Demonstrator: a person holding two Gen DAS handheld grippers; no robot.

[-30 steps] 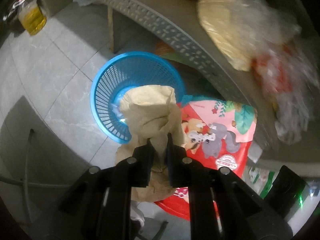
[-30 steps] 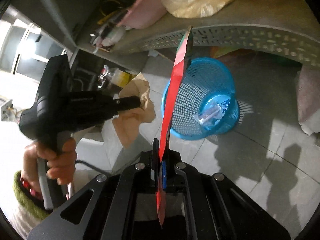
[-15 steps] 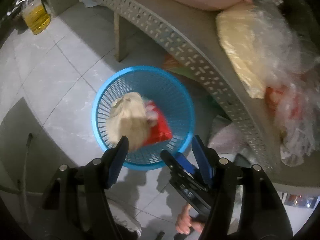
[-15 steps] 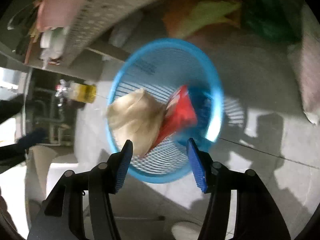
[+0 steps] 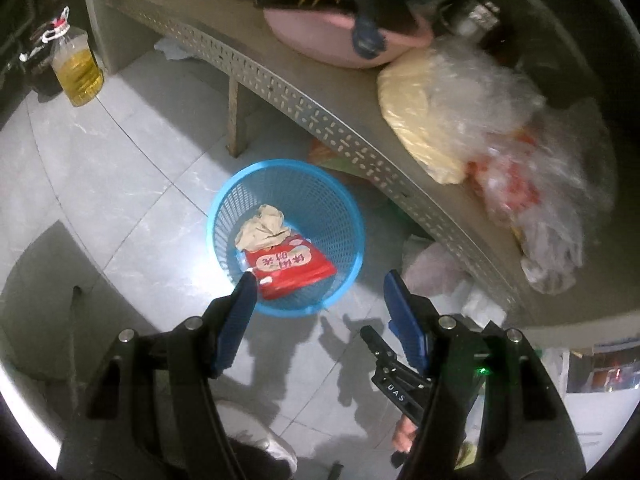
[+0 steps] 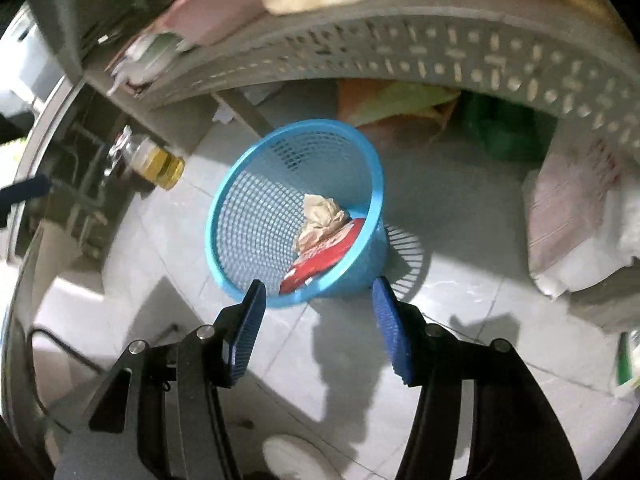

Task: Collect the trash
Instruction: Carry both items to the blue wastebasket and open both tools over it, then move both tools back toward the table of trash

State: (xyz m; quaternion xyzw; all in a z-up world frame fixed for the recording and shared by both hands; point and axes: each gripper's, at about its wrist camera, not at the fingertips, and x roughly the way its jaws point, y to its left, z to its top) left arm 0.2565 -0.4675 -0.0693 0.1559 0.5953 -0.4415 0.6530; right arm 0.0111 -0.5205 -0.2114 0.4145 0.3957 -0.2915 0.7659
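A blue mesh basket (image 5: pixel 320 196) stands on the tiled floor beside a grey table; it also shows in the right wrist view (image 6: pixel 256 216). Inside it lie a crumpled tan paper (image 5: pixel 262 228) and a red snack packet (image 5: pixel 290 266), both also seen in the right wrist view: the paper (image 6: pixel 320 212), the packet (image 6: pixel 320 256). My left gripper (image 5: pixel 318 280) is open and empty above the basket's near rim. My right gripper (image 6: pixel 318 286) is open and empty, also above the near rim.
The grey perforated table (image 5: pixel 328 120) holds a pink basin (image 5: pixel 340 40) and plastic bags (image 5: pixel 480 120). A bottle of yellow oil (image 5: pixel 78 68) stands on the floor at far left. Bags and sacks (image 6: pixel 568 220) lie under the table, right of the basket.
Both grippers opened and dropped the tan paper and the red packet into the basket. Both have since drawn back and up from the basket.
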